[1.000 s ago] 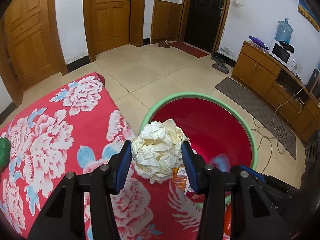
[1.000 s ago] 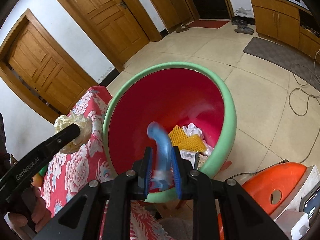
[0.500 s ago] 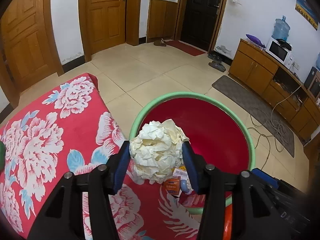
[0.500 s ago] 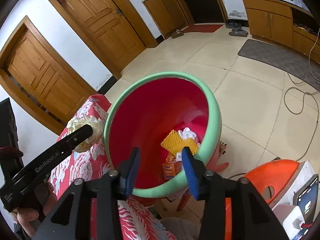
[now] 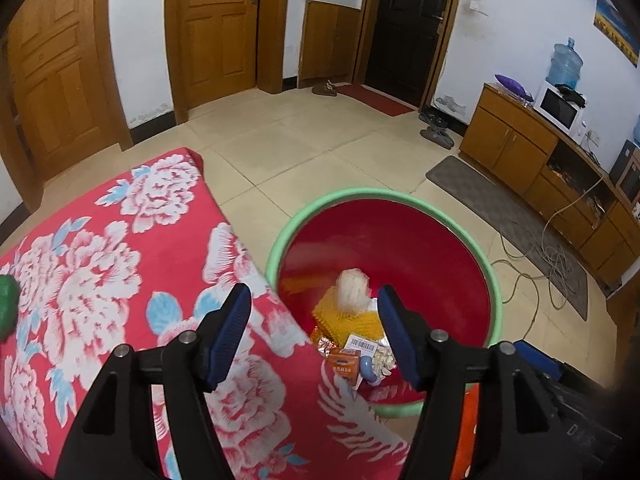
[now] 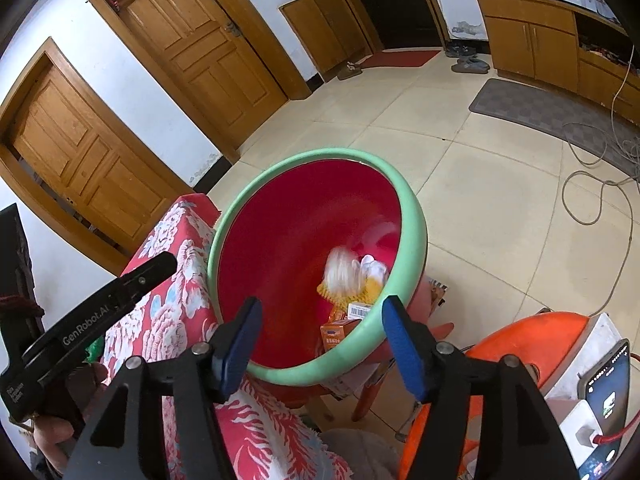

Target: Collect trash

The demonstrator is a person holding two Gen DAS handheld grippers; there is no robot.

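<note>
Trash sits inside the red basin with the green rim (image 5: 494, 280), which stands just off the right edge of the desk under its red floral cloth (image 5: 100, 272). Nearest the camera, the left tool (image 5: 314, 330) hangs over the desk edge and the basin with its blue pads (image 5: 230, 334) spread and still parting, nothing between them. Just beyond, at the basin's near side, lie an orange carton (image 5: 344, 364), a white barcode label (image 5: 362, 345), a pale blue curved piece (image 5: 367, 368) and some foil. Farther in, a yellow foam net (image 5: 346, 318) carries a blurred white paper ball (image 5: 352, 284), its outline smeared. At the desk's left edge a green object (image 5: 7, 300) is partly cut off. From the other side, the right tool (image 6: 322, 344) also points down at the basin's near rim (image 6: 320, 376), pads wide apart and opening, empty. To its left a hand (image 6: 56, 420) grips the black handle of the left tool. On the right stand an orange stool (image 6: 520, 344) and a phone (image 6: 608, 400) on a charger. Across the tiled floor (image 5: 320, 152) lie a grey mat (image 5: 512, 220) and loose cables, then wooden doors (image 5: 218, 28) and a cabinet (image 5: 516, 144) with a microwave (image 5: 560, 110) and water bottle.
</note>
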